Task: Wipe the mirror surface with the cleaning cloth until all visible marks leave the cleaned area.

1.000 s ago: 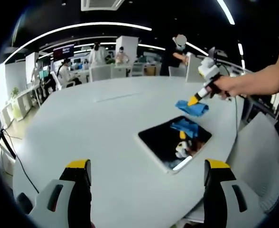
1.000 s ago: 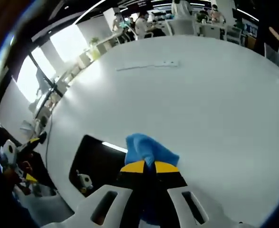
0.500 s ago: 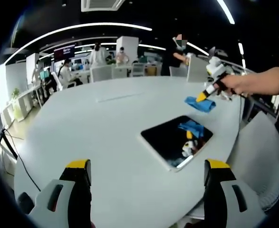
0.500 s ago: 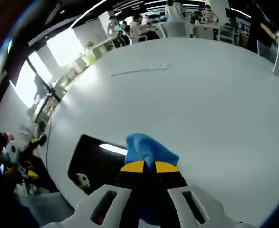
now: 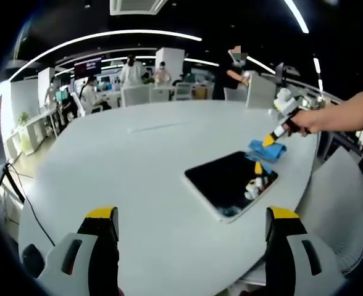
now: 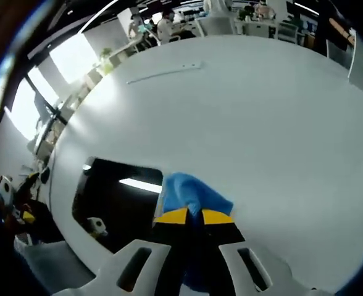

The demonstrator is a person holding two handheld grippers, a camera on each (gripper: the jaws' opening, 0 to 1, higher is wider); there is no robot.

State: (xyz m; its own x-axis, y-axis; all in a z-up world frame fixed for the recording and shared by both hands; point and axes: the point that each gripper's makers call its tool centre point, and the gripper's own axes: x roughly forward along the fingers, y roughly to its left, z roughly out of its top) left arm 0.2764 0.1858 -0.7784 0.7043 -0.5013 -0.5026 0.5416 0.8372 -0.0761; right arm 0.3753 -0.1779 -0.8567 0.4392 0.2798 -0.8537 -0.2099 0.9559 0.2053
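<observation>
A dark rectangular mirror (image 5: 229, 182) lies flat on the white round table (image 5: 138, 160), also seen as the mirror (image 6: 116, 200) in the right gripper view. My right gripper (image 6: 194, 216) is shut on a blue cleaning cloth (image 6: 191, 194). In the left gripper view that right gripper (image 5: 273, 139) holds the cloth (image 5: 267, 150) at the mirror's far right corner, low over the table. My left gripper (image 5: 191, 237) stands open near the table's front edge, well short of the mirror, with nothing between its jaws.
A person's arm (image 5: 336, 117) reaches in from the right. Chairs (image 5: 132, 94) and several people stand beyond the table's far side. A thin strip (image 6: 163, 72) lies on the table's far part. The table edge (image 5: 305, 185) runs close to the mirror.
The right gripper with the cloth has come down from above the mirror toward its far right corner. The mirror's reflection of the cloth has shrunk. The left gripper has stayed put.
</observation>
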